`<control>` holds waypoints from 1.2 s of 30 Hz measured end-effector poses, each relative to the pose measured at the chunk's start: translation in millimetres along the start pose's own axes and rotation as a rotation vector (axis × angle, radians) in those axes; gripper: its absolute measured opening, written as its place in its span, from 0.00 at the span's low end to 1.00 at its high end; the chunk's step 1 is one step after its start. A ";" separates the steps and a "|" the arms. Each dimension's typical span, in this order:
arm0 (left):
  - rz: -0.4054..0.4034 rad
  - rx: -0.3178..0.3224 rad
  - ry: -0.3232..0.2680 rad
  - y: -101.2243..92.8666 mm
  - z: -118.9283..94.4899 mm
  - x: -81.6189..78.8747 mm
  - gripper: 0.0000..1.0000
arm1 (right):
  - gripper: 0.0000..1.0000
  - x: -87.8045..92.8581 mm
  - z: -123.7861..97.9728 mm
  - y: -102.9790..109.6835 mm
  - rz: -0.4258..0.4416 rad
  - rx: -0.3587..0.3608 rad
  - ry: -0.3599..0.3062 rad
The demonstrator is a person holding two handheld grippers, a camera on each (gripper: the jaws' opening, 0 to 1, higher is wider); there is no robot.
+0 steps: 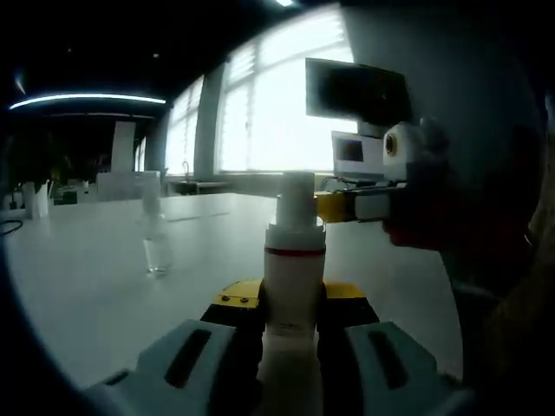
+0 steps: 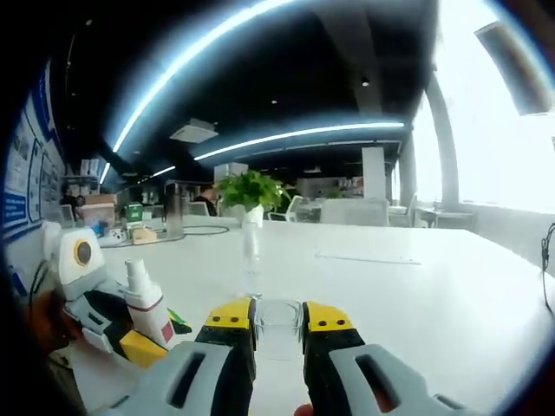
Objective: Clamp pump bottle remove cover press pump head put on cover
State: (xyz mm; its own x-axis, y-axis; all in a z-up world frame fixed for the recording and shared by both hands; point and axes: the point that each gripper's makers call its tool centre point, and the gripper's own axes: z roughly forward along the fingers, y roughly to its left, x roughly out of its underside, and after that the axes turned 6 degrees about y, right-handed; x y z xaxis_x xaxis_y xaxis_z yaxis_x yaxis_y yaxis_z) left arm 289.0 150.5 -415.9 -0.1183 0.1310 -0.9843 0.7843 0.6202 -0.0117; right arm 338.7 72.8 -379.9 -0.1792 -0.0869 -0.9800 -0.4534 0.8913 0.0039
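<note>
The left gripper pinches the white plastic pump bottle with a red band upright between its yellow-tipped fingers, the bare pump head rising above them over the white table. The right gripper has its fingers pressed against the clear plastic cover, held between them, with a clear slender bottle standing just beyond the tips.

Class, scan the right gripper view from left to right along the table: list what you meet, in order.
Left tongs → pump bottle → potted plant → clear cover held between the right tongs → paper sheet.
</note>
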 end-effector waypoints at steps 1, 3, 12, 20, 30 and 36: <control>0.001 0.000 0.000 -0.1 -0.1 0.0 0.14 | 0.16 2.1 1.4 -0.7 -0.005 0.002 0.007; 0.000 -0.001 0.000 -0.5 -0.3 -0.1 0.14 | 0.16 6.1 3.6 -3.6 -0.006 0.006 0.018; 0.002 -0.002 0.000 -0.2 0.0 -0.1 0.14 | 0.16 22.0 15.1 -11.8 0.004 0.011 0.057; 0.002 -0.001 0.000 3.1 0.3 0.6 0.14 | 0.16 37.6 21.1 -18.1 0.023 0.016 0.097; 0.003 -0.001 0.000 3.5 0.4 0.9 0.14 | 0.16 46.8 22.7 -17.2 0.031 0.016 0.122; 0.004 -0.001 0.000 3.1 0.2 1.1 0.14 | 0.16 54.1 23.9 -17.1 0.037 0.021 0.141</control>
State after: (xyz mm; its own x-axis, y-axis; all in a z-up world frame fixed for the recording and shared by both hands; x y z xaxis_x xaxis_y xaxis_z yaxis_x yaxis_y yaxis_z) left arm 291.5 152.4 -417.0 -0.1150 0.1333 -0.9844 0.7842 0.6205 -0.0075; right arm 357.6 63.5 -437.7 -0.3166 -0.1140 -0.9417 -0.4261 0.9041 0.0338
